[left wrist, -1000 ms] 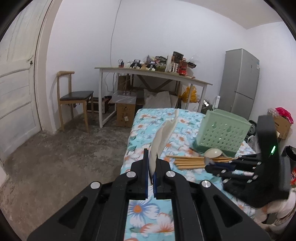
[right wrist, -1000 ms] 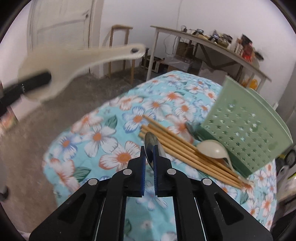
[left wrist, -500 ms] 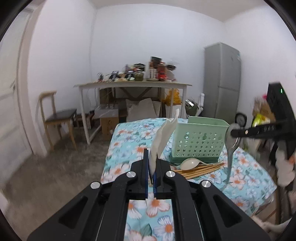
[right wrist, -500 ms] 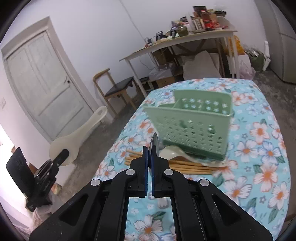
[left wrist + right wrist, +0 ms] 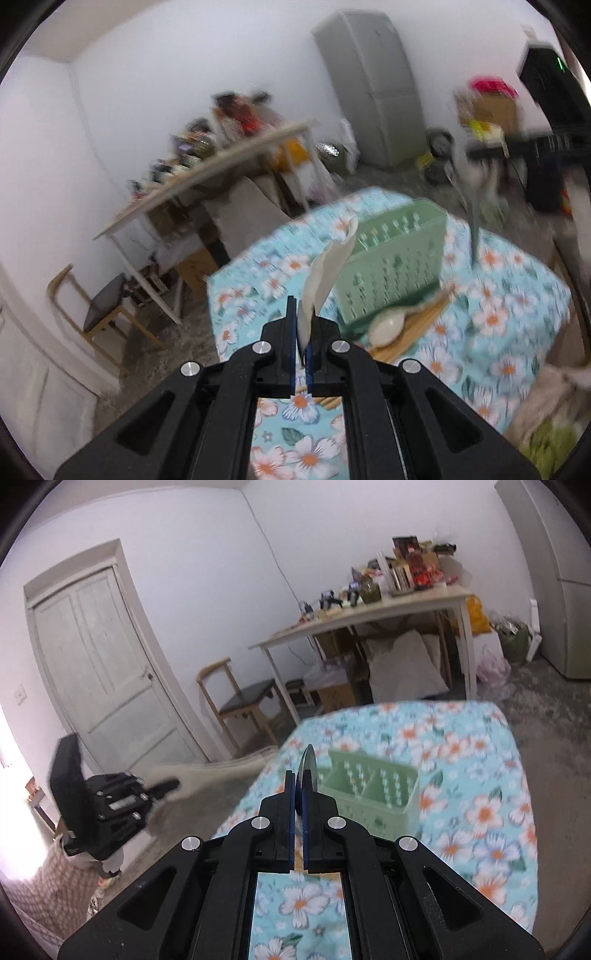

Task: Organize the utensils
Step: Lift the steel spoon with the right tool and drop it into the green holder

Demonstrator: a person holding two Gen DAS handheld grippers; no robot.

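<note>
My left gripper point(image 5: 303, 321) is shut on a white rice paddle point(image 5: 327, 269), which sticks up and forward toward the green perforated basket point(image 5: 399, 258) on the floral cloth. A beige spoon point(image 5: 386, 326) and wooden chopsticks point(image 5: 417, 326) lie in front of the basket. My right gripper point(image 5: 299, 794) is shut on a metal spoon point(image 5: 308, 770), held above and short of the basket point(image 5: 369, 790), whose compartments show from above. The left wrist view has the right gripper point(image 5: 480, 153) at the upper right, the metal spoon point(image 5: 474, 221) hanging down. The left gripper point(image 5: 170, 785) is at the left.
The floral-covered table point(image 5: 480, 812) stands in a room with a concrete floor. Behind it are a long cluttered wooden table point(image 5: 369, 616), a wooden chair point(image 5: 243, 701), cardboard boxes, a grey fridge point(image 5: 373, 85) and a white door point(image 5: 99, 679).
Both grippers have risen and rolled, so both views now tilt. The right gripper has lifted the metal spoon from near the chopsticks to high above the table beside the basket.
</note>
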